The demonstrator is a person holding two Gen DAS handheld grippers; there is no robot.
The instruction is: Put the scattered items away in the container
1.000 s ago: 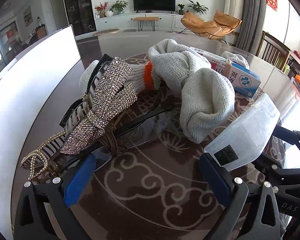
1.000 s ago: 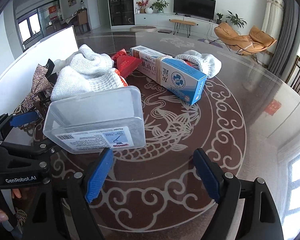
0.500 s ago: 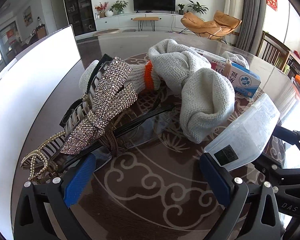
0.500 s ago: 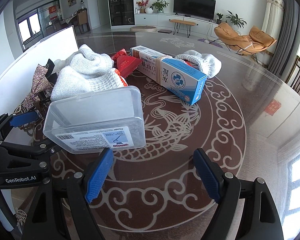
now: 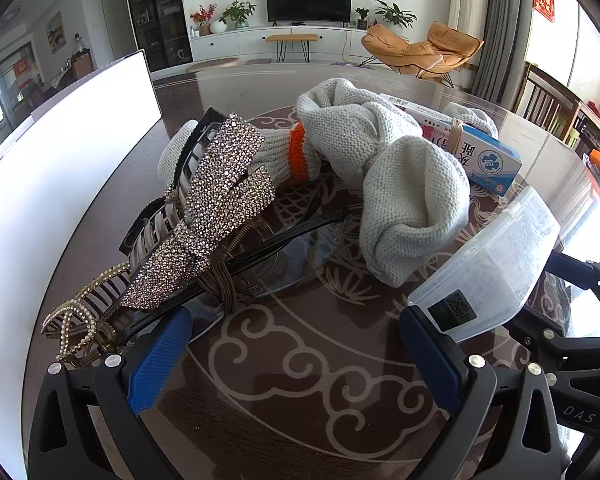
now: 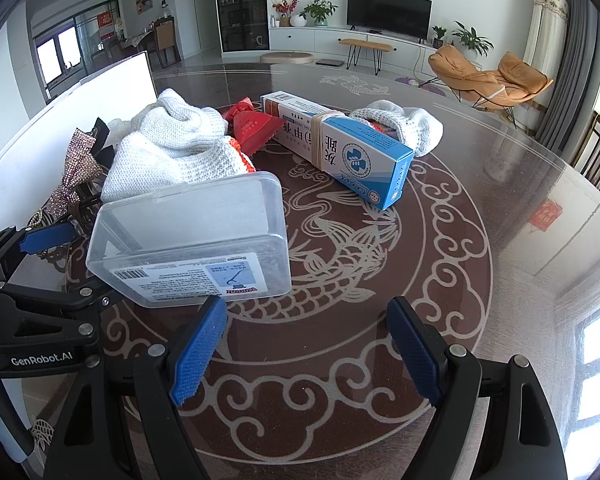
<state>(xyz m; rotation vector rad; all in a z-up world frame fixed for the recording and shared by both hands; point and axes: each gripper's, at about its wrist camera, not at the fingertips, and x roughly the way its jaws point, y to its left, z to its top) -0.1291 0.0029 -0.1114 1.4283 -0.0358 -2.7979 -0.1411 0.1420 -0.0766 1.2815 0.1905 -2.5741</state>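
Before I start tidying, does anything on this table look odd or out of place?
Nothing is spilled or broken. The clear plastic box sits tilted rather than flat, and the rhinestone hair clips lie tangled over a pair of glasses beside the crumpled knit gloves.

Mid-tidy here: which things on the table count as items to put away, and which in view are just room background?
For the job:
rhinestone hair clip
pearl hair clip
glasses
knit gloves
blue-white boxes
red packet
clear plastic box
white container, probably the bin

Just lying about:
TV
orange chairs
potted plants
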